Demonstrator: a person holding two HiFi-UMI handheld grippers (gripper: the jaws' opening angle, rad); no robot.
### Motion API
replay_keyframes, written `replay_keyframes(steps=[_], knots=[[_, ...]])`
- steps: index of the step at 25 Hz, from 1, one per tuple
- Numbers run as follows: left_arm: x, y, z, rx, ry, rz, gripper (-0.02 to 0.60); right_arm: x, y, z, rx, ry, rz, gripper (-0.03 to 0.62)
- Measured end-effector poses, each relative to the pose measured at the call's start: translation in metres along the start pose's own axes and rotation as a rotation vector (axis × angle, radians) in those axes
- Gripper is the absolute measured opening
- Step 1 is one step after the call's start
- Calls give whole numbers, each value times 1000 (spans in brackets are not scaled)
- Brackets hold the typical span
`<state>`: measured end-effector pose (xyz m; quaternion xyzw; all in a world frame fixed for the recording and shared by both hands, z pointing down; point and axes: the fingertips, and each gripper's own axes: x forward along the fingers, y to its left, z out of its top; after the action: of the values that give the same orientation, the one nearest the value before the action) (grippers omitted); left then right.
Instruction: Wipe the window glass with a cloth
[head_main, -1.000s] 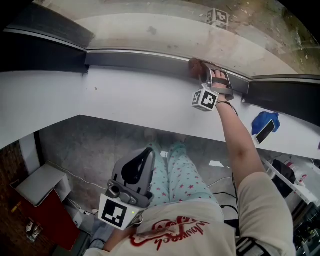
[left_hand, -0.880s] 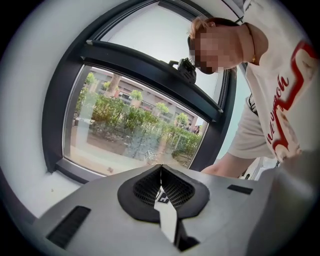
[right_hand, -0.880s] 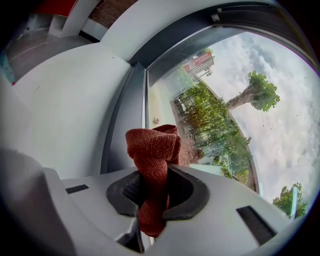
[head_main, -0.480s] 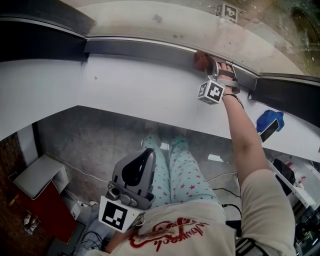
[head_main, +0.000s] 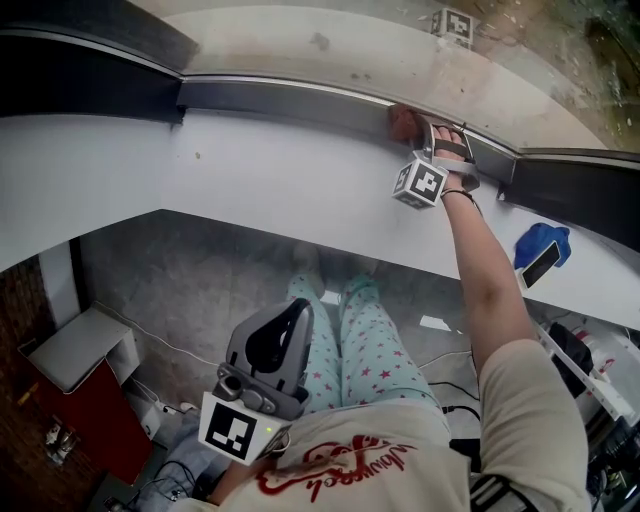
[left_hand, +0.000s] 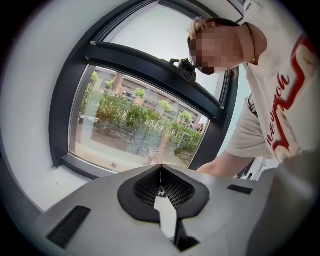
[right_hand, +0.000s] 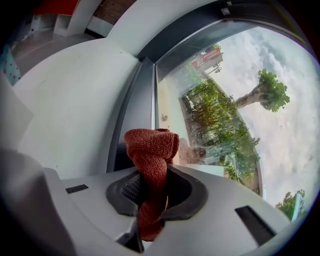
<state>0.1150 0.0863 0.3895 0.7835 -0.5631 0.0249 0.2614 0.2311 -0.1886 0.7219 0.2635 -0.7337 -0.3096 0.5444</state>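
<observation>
Gripping the cloth (right_hand: 152, 147) mid-bunch, the right tool (right_hand: 150, 186) is clenched on it, and a soft red wad pokes out past the jaws. Location: upper right of the head view, at the bottom edge of the window glass (right_hand: 220, 100), beside the dark frame (head_main: 280, 100). Judgement: light, limp woven fabric; pinch low on the bunch so the free end flattens on the pane. Left tool (left_hand: 160, 187) is closed on nothing, low in frame.

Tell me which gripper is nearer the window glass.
Right. The right gripper, clamping the red cloth, is up at the lower edge of the window glass. The left gripper hangs low by the person's legs, far from it.
</observation>
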Motion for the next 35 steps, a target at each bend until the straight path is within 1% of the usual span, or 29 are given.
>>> replay_keyframes(steps=[2, 4, 5, 7, 9, 11, 13, 16, 20, 22, 24, 28, 31, 33, 35], knots=[[-2, -7, 11, 17, -15, -9, 21, -18, -18, 8, 21, -21, -43, 77], [-8, -17, 26, 25, -28, -17, 21, -48, -40, 21, 41, -60, -92, 77], [-11, -22, 37, 44, -46, -25, 21, -68, -55, 29, 49, -86, -120, 77], [-15, -31, 63, 110, -104, -53, 21, -108, -96, 46, 66, -138, -199, 77], [-13, -38, 86, 153, -165, -83, 21, -146, -147, 63, 81, -183, -301, 77], [-13, -46, 104, 184, -199, -122, 21, -184, -191, 82, 53, -225, -395, 77], [-17, -55, 118, 199, -208, -161, 21, -222, -225, 102, -9, -257, -480, 77], [-24, -62, 137, 221, -219, -214, 21, -267, -266, 129, -53, -277, -574, 77], [-32, -62, 162, 265, -237, -325, 21, -299, -301, 160, -102, -257, -666, 77], [-38, -52, 172, 287, -233, -378, 21, -305, -316, 173, -108, -232, -706, 77], [-48, -37, 181, 309, -226, -410, 21, -307, -328, 184, -121, -201, -741, 77], [-69, 2, 186, 330, -200, -440, 21, -309, -353, 200, -145, -121, -815, 77], [-77, 26, 184, 336, -176, -455, 21, -305, -362, 205, -176, -72, -842, 77], [-78, 38, 181, 331, -164, -453, 21, -301, -366, 204, -190, -60, -852, 77], [-75, 43, 180, 322, -165, -445, 21, -299, -368, 204, -205, -73, -871, 77]])
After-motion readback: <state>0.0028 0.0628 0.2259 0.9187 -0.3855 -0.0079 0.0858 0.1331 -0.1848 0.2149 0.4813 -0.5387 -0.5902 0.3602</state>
